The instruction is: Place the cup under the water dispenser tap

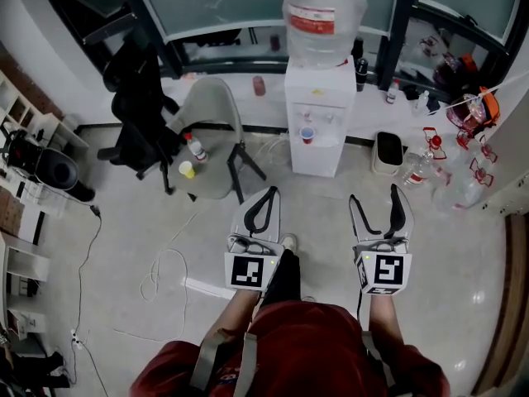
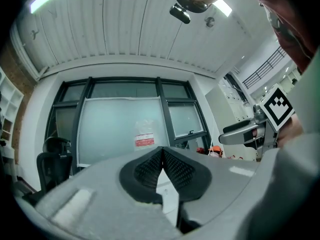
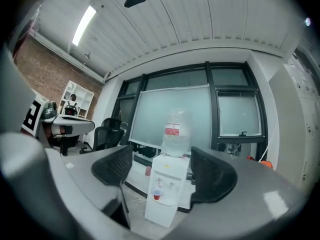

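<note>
Left tongs (image 1: 269, 193) closed, right tongs (image 1: 375, 195) wide apart, over pale floor (image 1: 124, 222) before water dispenser (image 1: 318, 122)

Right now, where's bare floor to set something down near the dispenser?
Free: floor in front of the water dispenser, between the grey chair and the bin. Crowded: bottles right of the bin; bottle and yellow cup on the chair seat.

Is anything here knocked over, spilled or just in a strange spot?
Nothing looks spilled or toppled. Oddest: a bottle and a yellow cup sit on the seat of the grey chair, and a white cable loops loose across the floor. The red cup sits upright in the alcove of the water dispenser.
</note>
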The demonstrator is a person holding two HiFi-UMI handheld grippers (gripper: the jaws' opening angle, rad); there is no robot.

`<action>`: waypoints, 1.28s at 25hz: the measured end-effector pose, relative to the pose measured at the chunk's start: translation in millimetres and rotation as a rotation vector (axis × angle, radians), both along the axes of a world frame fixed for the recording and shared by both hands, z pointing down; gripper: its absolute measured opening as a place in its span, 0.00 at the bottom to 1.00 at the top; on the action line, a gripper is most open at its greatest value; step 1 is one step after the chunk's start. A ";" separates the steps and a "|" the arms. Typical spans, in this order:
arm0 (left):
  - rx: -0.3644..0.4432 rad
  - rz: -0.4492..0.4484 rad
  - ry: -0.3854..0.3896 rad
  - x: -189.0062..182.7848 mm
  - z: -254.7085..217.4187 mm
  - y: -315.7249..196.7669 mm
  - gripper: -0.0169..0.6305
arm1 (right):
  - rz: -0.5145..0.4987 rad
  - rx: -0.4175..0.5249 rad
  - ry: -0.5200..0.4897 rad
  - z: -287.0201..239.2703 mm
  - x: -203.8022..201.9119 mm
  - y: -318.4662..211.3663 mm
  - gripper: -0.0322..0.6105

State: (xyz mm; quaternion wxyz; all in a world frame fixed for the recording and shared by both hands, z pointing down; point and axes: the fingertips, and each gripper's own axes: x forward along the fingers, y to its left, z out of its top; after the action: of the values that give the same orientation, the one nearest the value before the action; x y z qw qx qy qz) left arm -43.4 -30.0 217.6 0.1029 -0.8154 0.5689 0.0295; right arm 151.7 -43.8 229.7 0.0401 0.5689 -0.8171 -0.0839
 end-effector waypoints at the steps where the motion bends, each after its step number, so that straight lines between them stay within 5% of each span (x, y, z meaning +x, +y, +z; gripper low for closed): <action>1: 0.002 -0.002 -0.002 -0.7 -0.8 0.6 0.03 | 0.000 -0.002 0.000 0.3 -0.3 0.0 0.61; 5: 0.004 -0.006 0.005 -3.0 -1.8 1.7 0.03 | 0.000 0.033 -0.004 -4.0 0.1 4.3 0.58; 7: -0.002 0.001 0.012 -2.2 -2.5 1.2 0.03 | -0.001 0.069 -0.034 -10.9 1.4 8.6 0.43; 16: 0.025 0.010 0.011 5.4 -13.6 4.4 0.03 | -0.034 0.080 -0.038 -14.5 -2.5 11.0 0.07; 32: 0.022 0.007 0.005 9.1 -7.8 4.9 0.03 | -0.020 0.048 -0.024 -6.9 7.4 11.3 0.05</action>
State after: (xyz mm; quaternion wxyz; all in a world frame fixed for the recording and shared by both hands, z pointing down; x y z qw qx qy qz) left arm -34.3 -25.1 209.8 0.1103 -0.8161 0.5660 0.0382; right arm 159.1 -32.5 222.8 0.0159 0.5625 -0.8209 -0.0972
